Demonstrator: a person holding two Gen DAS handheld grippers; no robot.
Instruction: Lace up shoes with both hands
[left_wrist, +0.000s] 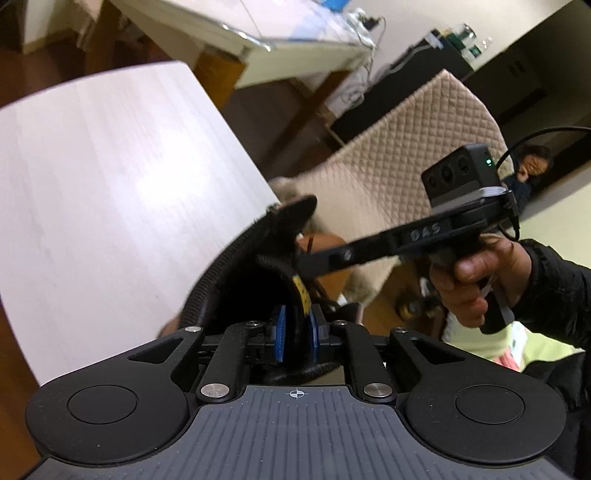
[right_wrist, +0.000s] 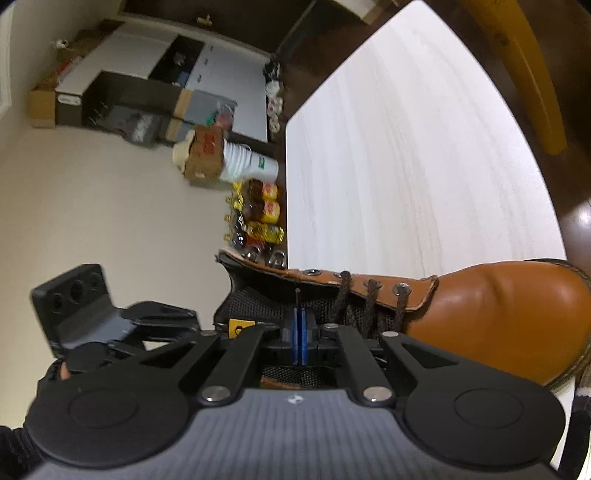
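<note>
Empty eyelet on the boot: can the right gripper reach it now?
Probably yes. The right gripper, shut on a lace tip, sits just below the empty eyelet, with nothing between them.

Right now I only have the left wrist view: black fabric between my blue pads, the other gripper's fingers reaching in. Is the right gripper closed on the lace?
Observer: The right gripper is shut; a thin dark tip, probably the lace end, sticks out past its pads.
Operator: How far is the tan leather boot laced?
Observer: Dark brown lace fills three lower eyelets on its visible side.
Operator: Next one free?
Observer: Yes, the metal eyelet above them is empty.
</note>
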